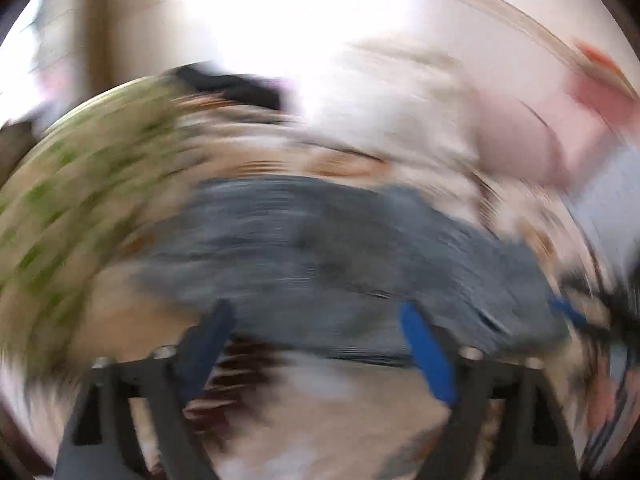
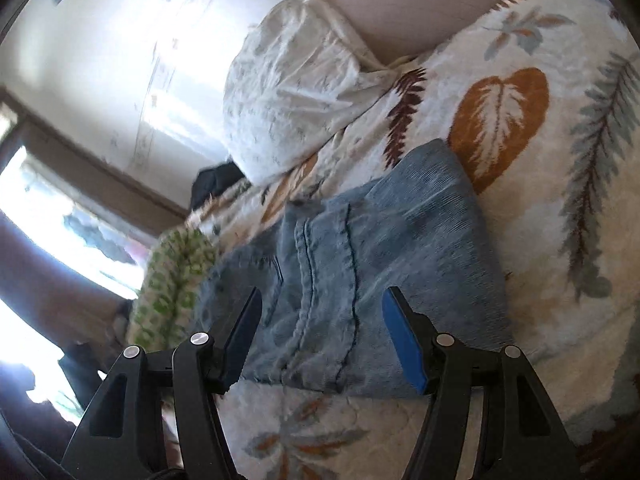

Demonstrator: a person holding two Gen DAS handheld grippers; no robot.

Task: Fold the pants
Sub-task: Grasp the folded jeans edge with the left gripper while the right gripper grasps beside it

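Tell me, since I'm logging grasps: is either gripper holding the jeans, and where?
Nothing is held. The right gripper and left gripper are both open above the folded jeans.

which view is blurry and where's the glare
Left wrist view: heavy motion blur smears the jeans and bedding, with blown-out white glare across the top. Right wrist view: mostly sharp on the jeans and leaf-print blanket; the window at left is overexposed.

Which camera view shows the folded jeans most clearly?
The right wrist view: the jeans appear sharp there, with seams visible, lying folded on the leaf-print blanket. The left wrist view shows them only as a motion-blurred blue shape.
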